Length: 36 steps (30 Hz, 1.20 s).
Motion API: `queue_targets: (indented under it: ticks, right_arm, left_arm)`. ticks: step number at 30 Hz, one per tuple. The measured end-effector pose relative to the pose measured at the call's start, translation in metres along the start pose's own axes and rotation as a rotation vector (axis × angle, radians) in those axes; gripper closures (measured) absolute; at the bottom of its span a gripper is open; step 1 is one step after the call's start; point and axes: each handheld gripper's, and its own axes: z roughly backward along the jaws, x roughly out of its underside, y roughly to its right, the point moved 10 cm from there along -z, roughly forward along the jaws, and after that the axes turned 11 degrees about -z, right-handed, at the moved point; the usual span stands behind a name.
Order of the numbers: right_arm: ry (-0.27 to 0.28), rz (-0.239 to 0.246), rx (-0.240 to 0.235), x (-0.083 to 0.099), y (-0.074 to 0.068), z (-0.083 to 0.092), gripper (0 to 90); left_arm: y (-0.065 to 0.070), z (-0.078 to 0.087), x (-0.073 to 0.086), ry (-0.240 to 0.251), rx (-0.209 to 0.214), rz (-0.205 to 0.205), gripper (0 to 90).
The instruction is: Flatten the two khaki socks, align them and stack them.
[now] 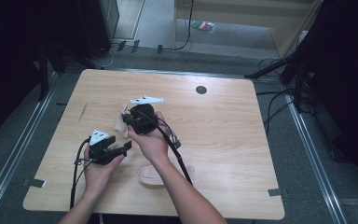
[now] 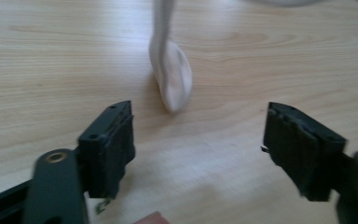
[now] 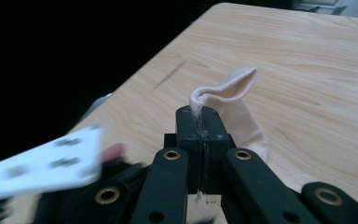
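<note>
A pale pink sock [image 3: 233, 100] hangs from my right gripper [image 3: 200, 114], whose jaws are shut on its cuff edge. In the high view this gripper [image 1: 127, 119] is held above the middle of the wooden table [image 1: 228, 135], and the sock [image 1: 120, 123] dangles at its left. The left gripper view has the sock [image 2: 172, 84] hanging down with its toe on or just above the tabletop. My left gripper [image 2: 198, 126] stands open in front of it with nothing between its jaws. It [image 1: 121, 145] sits low at the front left, pointing towards the sock.
A second pale sock [image 1: 150, 176] lies flat near the table's front edge, beside the right forearm. A dark round grommet [image 1: 201, 89] sits at the back of the table. The right gripper's cable [image 1: 175, 149] trails across the table. Dark stands and cables surround the table.
</note>
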Motion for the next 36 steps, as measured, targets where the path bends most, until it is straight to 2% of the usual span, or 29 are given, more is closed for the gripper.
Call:
queue_targets:
  ticks: [2, 4, 5, 6, 8, 9, 11, 12, 13, 14, 15, 16, 17, 18, 20, 21, 24, 25, 26, 27, 28, 30, 31, 32, 33, 36]
  right_arm:
    - [-0.001, -0.005, -0.021, -0.001, -0.006, 0.009, 90.0]
    - [0.004, -0.001, -0.031, -0.003, -0.008, 0.018, 90.0]
    - [0.01, 0.007, -0.029, -0.004, -0.007, 0.022, 90.0]
    - [0.018, 0.011, -0.022, -0.005, -0.003, 0.027, 90.0]
    - [0.025, 0.014, -0.008, -0.006, 0.005, 0.032, 90.0]
    - [0.031, 0.015, 0.01, -0.005, 0.011, 0.034, 90.0]
    - [0.028, 0.013, 0.053, 0.0, 0.031, 0.037, 90.0]
    - [0.024, 0.01, 0.065, 0.002, 0.039, 0.037, 90.0]
    - [0.015, -0.002, 0.087, 0.007, 0.05, 0.037, 90.0]
    - [0.003, -0.01, 0.113, 0.014, 0.065, 0.037, 90.0]
    - [-0.007, -0.018, 0.14, 0.019, 0.078, 0.038, 90.0]
    - [-0.016, -0.011, 0.177, 0.025, 0.092, 0.038, 90.0]
    - [-0.031, 0.001, 0.216, 0.032, 0.106, 0.039, 90.0]
    - [-0.055, 0.012, 0.241, 0.039, 0.12, 0.04, 90.0]
    - [-0.083, -0.001, 0.26, 0.051, 0.144, 0.044, 90.0]
    - [-0.093, 0.0, 0.273, 0.056, 0.156, 0.046, 90.0]
    - [-0.112, -0.002, 0.291, 0.067, 0.179, 0.051, 90.0]
    - [-0.119, 0.016, 0.297, 0.069, 0.183, 0.052, 90.0]
    - [-0.122, 0.03, 0.308, 0.071, 0.186, 0.053, 90.0]
    - [-0.114, 0.06, 0.331, 0.071, 0.192, 0.055, 89.4]
    - [-0.107, 0.07, 0.344, 0.071, 0.194, 0.057, 86.7]
    - [-0.062, 0.072, 0.37, 0.067, 0.201, 0.062, 71.4]
    - [-0.044, 0.064, 0.372, 0.064, 0.203, 0.064, 66.6]
    - [-0.017, 0.04, 0.358, 0.061, 0.204, 0.068, 64.0]
    - [0.004, 0.02, 0.343, 0.059, 0.205, 0.071, 62.4]
    - [0.025, -0.012, 0.321, 0.058, 0.208, 0.073, 58.3]
  left_arm:
    - [-0.007, 0.002, -0.002, 0.016, -0.045, 0.001, 53.5]
    - [-0.015, 0.008, -0.005, 0.037, -0.102, -0.054, 82.2]
    - [-0.021, 0.015, -0.008, 0.063, -0.148, -0.106, 89.4]
    - [-0.023, 0.018, -0.01, 0.073, -0.18, -0.143, 90.0]
    - [-0.026, 0.027, -0.017, 0.087, -0.283, -0.263, 90.0]
    - [-0.024, 0.03, -0.02, 0.095, -0.321, -0.321, 90.0]
    - [-0.015, 0.028, -0.02, 0.087, -0.337, -0.397, 90.0]
    - [-0.009, 0.023, -0.017, 0.061, -0.318, -0.425, 89.7]
    - [0.001, 0.016, -0.012, 0.039, -0.275, -0.442, 87.1]
    - [0.007, 0.012, -0.01, 0.026, -0.249, -0.449, 79.7]
    - [0.013, 0.009, -0.007, 0.014, -0.209, -0.443, 71.1]
    - [0.02, 0.007, -0.006, 0.022, -0.146, -0.427, 67.1]
    - [0.025, 0.007, -0.006, 0.029, -0.111, -0.415, 62.7]
    - [0.028, 0.009, -0.006, 0.03, -0.095, -0.418, 57.1]
    - [0.038, 0.012, -0.007, 0.05, 0.003, -0.376, 50.5]
    - [0.039, 0.013, -0.008, 0.054, 0.024, -0.361, 46.7]
    - [0.043, 0.015, -0.01, 0.072, 0.121, -0.286, 39.9]
    - [0.043, 0.015, -0.011, 0.076, 0.136, -0.258, 38.3]
    - [0.042, 0.015, -0.013, 0.083, 0.159, -0.212, 38.2]
    - [0.041, 0.014, -0.014, 0.082, 0.17, -0.189, 38.1]
    - [0.039, 0.012, -0.015, 0.081, 0.169, -0.159, 38.3]
    - [0.031, 0.008, -0.017, 0.071, 0.14, -0.125, 42.3]
    - [0.026, 0.004, -0.019, 0.065, 0.125, -0.093, 44.5]
    - [0.024, 0.001, -0.021, 0.06, 0.131, -0.069, 46.1]
    - [0.023, -0.002, -0.022, 0.054, 0.13, -0.061, 48.1]
    - [0.026, -0.018, -0.021, -0.013, 0.131, -0.052, 51.7]
